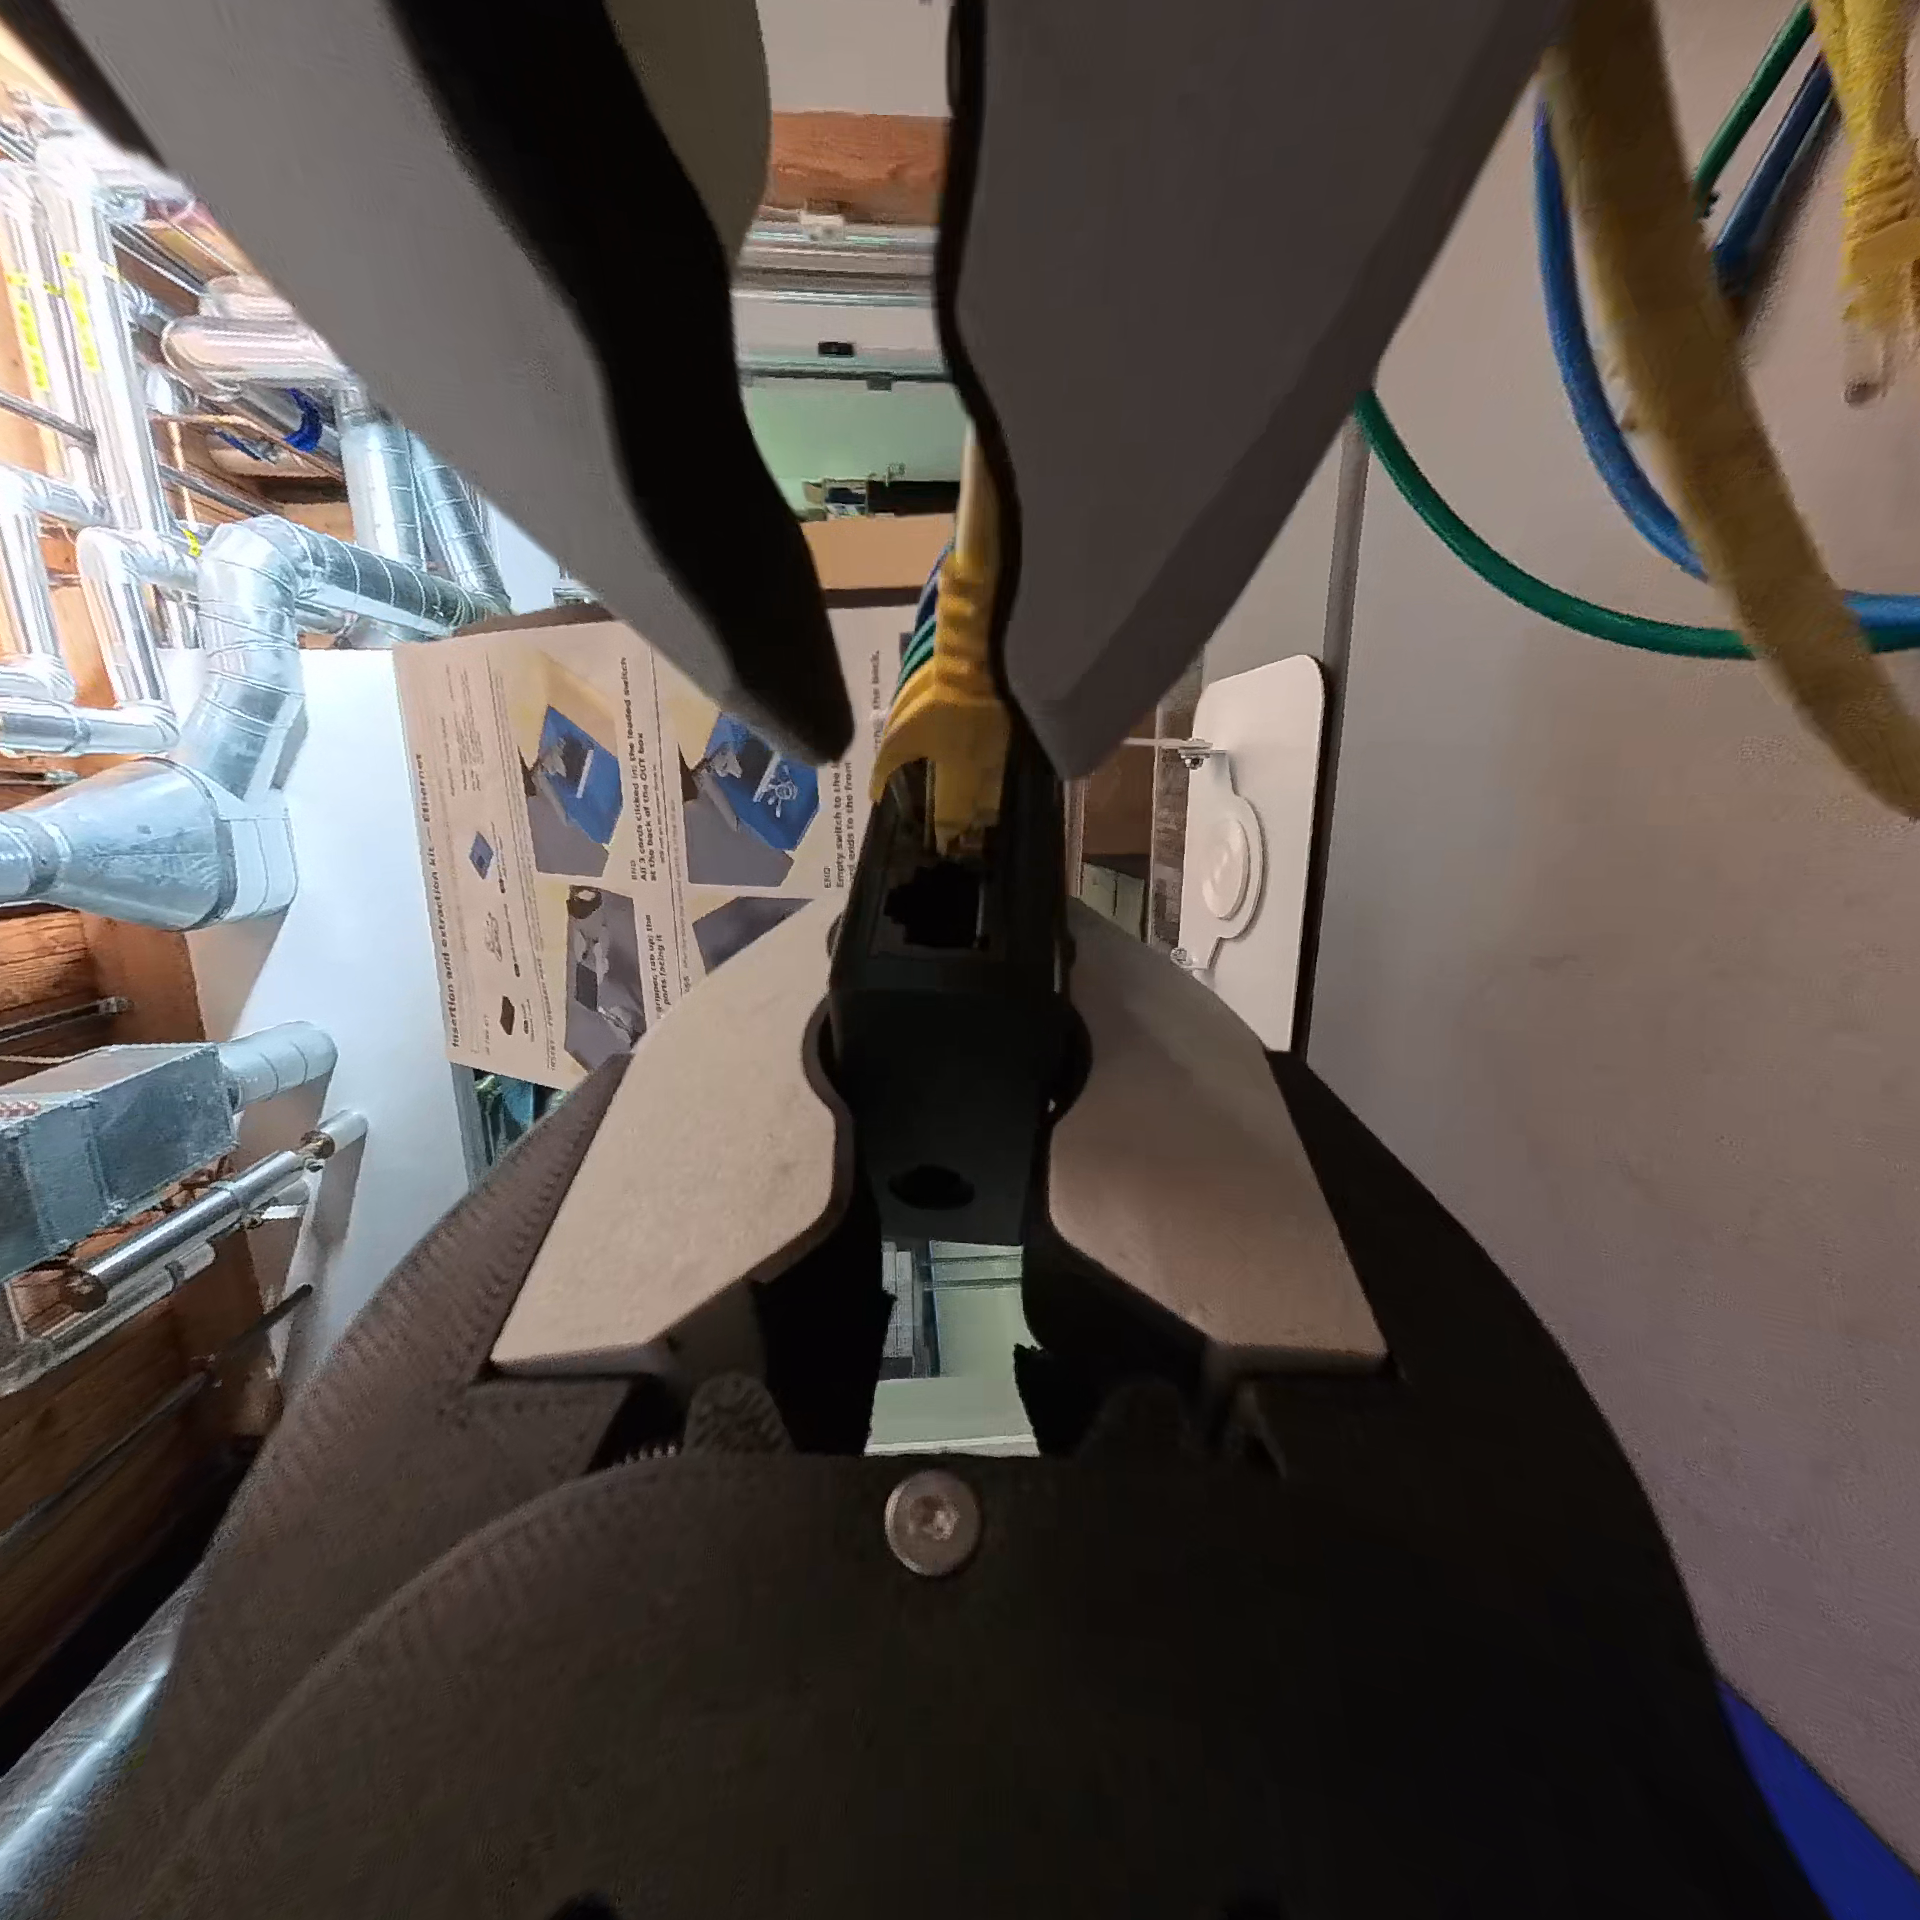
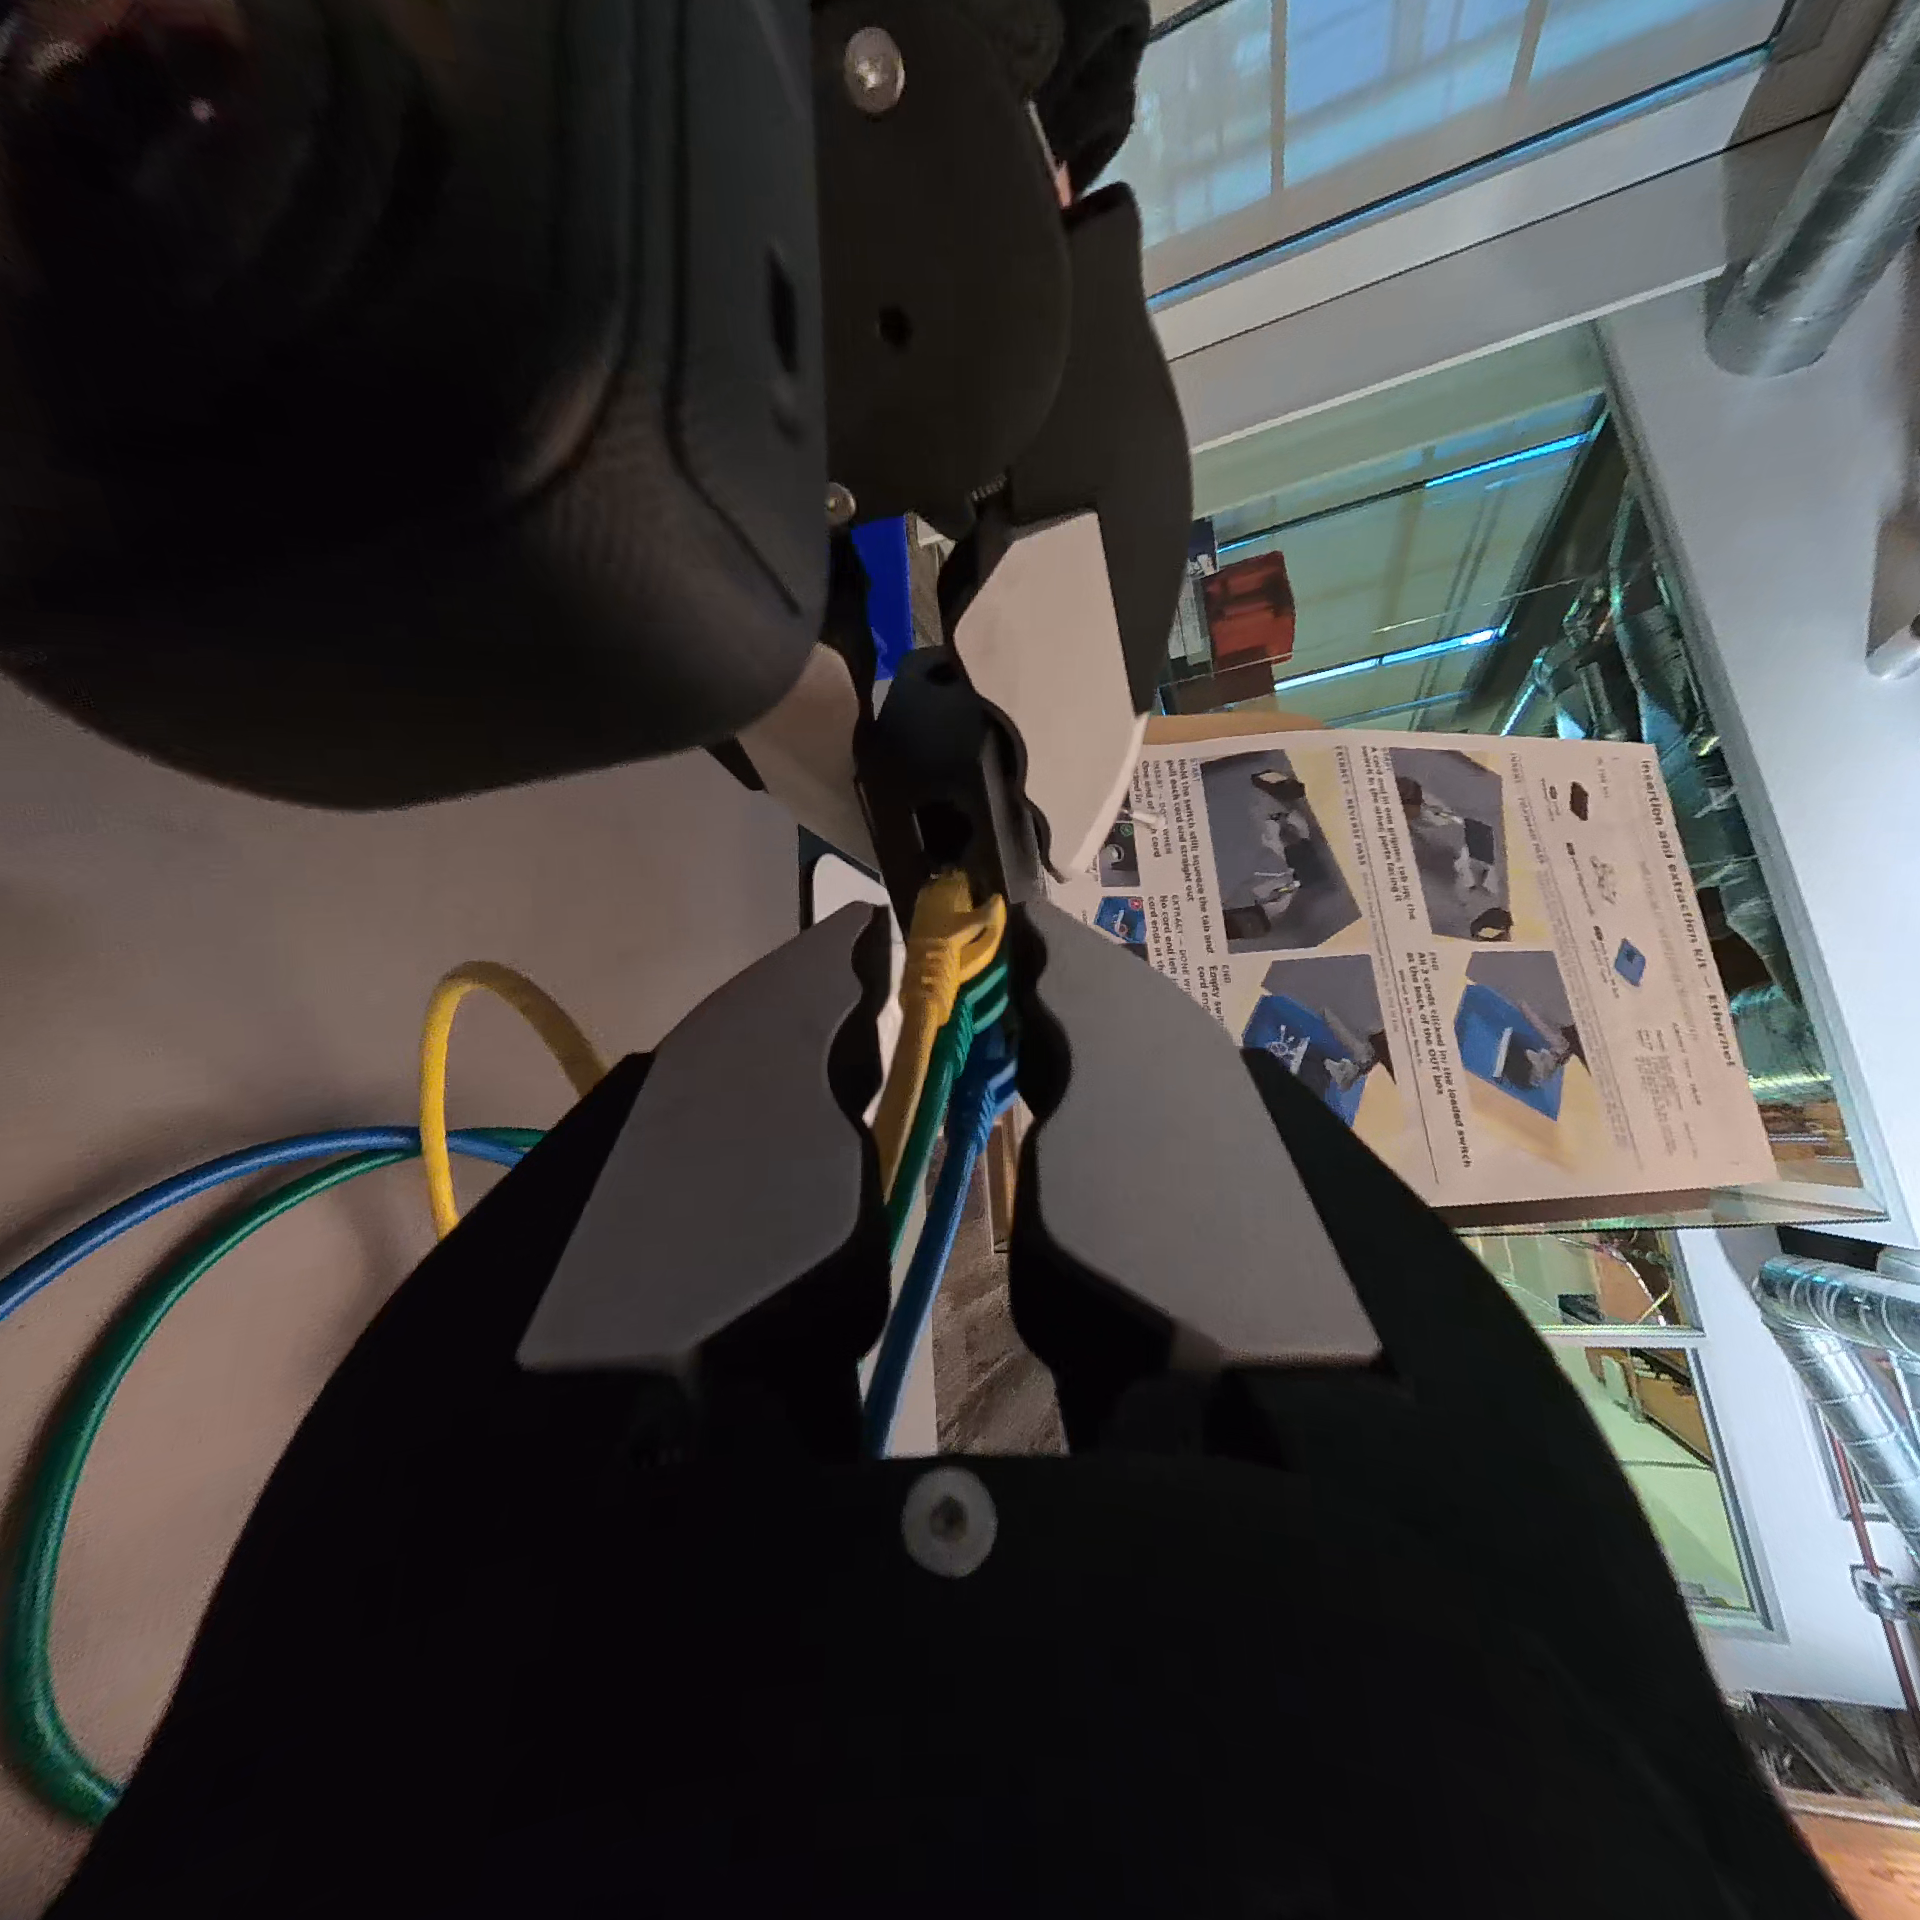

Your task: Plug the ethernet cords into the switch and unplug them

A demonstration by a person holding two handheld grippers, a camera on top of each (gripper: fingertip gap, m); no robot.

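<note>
My left gripper (image 1: pixel 951 935) is shut on a small black switch (image 1: pixel 935 1091) and holds it up off the table; an empty port (image 1: pixel 935 914) faces me. It also shows in the right wrist view (image 2: pixel 940 821) with the switch (image 2: pixel 930 727). My right gripper (image 2: pixel 945 925) straddles a yellow plug (image 2: pixel 935 956) whose tip sits at a port, with a narrow gap beside the plug. A green plug (image 2: pixel 971 1013) and a blue plug (image 2: pixel 987 1081) sit in the ports beside it. In the left wrist view the right gripper (image 1: pixel 940 743) reaches in from above around the yellow plug (image 1: pixel 961 665).
Yellow (image 2: pixel 447 1039), green (image 2: pixel 62 1455) and blue (image 2: pixel 208 1184) cables loop over the grey table (image 2: pixel 260 935). A loose yellow plug end (image 1: pixel 1881 260) lies there. An instruction sheet (image 2: pixel 1455 956) stands behind. A white plate (image 1: pixel 1257 831) and a blue bin (image 1: pixel 1829 1829) are nearby. Across from one pair of fingers to the other is roughly 6 cm.
</note>
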